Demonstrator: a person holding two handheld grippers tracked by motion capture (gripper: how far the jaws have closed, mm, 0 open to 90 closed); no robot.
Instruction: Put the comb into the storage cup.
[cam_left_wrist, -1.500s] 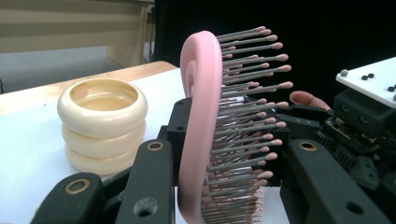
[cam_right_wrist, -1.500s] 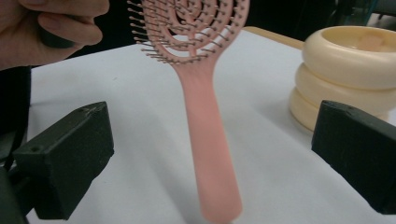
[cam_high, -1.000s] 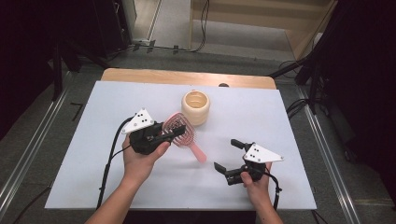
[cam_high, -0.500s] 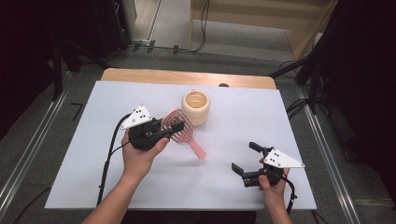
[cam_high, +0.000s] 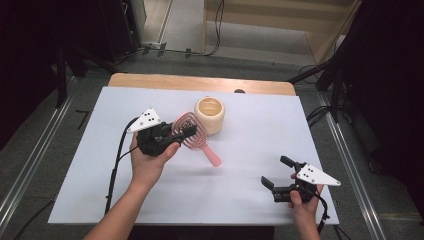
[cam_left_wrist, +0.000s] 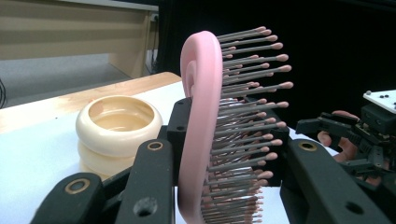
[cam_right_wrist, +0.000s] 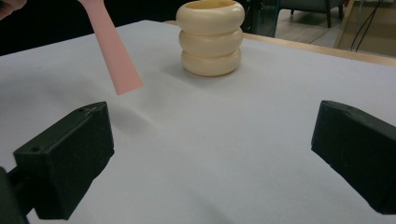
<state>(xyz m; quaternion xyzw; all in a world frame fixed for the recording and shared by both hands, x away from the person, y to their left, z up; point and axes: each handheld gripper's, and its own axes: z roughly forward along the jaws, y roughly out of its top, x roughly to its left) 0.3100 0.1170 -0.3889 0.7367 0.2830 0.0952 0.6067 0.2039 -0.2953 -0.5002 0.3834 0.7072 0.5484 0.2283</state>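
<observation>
A pink hairbrush (cam_high: 192, 136) is off the table, its handle (cam_right_wrist: 115, 56) slanting down with the tip clear of the surface. My left gripper (cam_high: 176, 133) is shut on the brush head; in the left gripper view the brush (cam_left_wrist: 201, 116) stands on edge between the jaws, bristles facing right. A cream ribbed cup (cam_high: 209, 114) stands upright just beyond the brush, also seen as cup (cam_left_wrist: 119, 126) and cup (cam_right_wrist: 212, 37). My right gripper (cam_high: 273, 170) is open near the front right of the table with nothing between its jaws; in its own view the gripper (cam_right_wrist: 212, 158) faces the cup.
A white sheet (cam_high: 250, 145) covers the table, with a wooden strip (cam_high: 200, 82) along the far edge. A black cable (cam_high: 116, 165) trails from the left gripper to the front edge. The other hand's gripper (cam_left_wrist: 355, 133) shows at the right of the left gripper view.
My right gripper has drawn back to the right and toward the front edge, still open. My left gripper has carried the brush a little farther away, toward the cup.
</observation>
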